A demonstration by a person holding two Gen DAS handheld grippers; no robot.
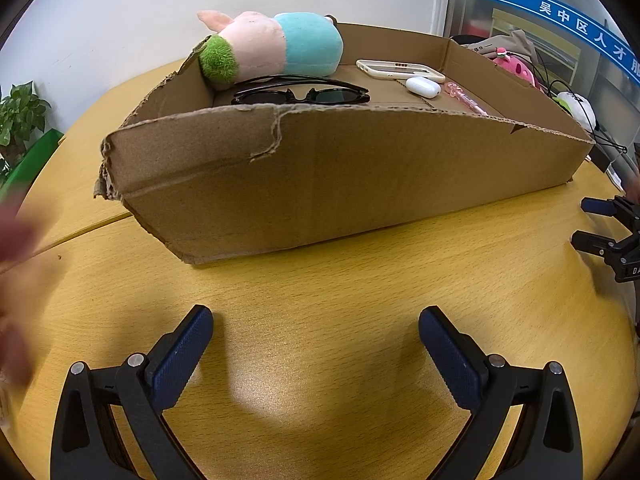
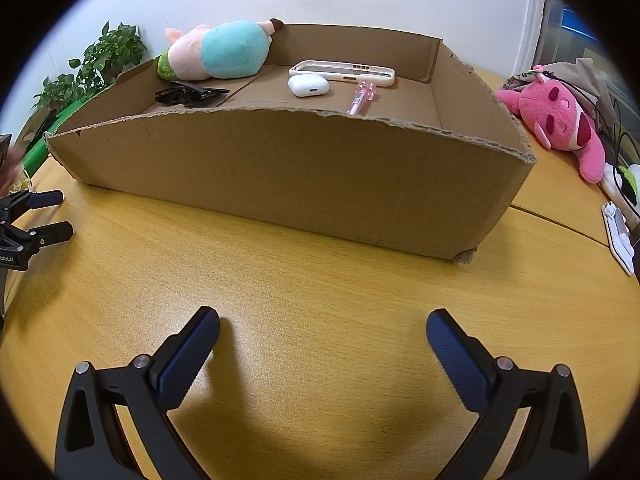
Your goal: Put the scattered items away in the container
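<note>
Grippers left [image 1: 316,328] and right [image 2: 323,330] hover spread, empty, before the filled cardboard box [image 1: 340,176].

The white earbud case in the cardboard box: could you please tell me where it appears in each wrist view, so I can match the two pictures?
Left wrist view: the small white rounded earbud case sits upper right of centre, just below the cream phone case.
Right wrist view: it sits upper centre, left of the pink pen.
Shared landmark: the pink-and-teal plush pig at the box's far left corner.
</note>
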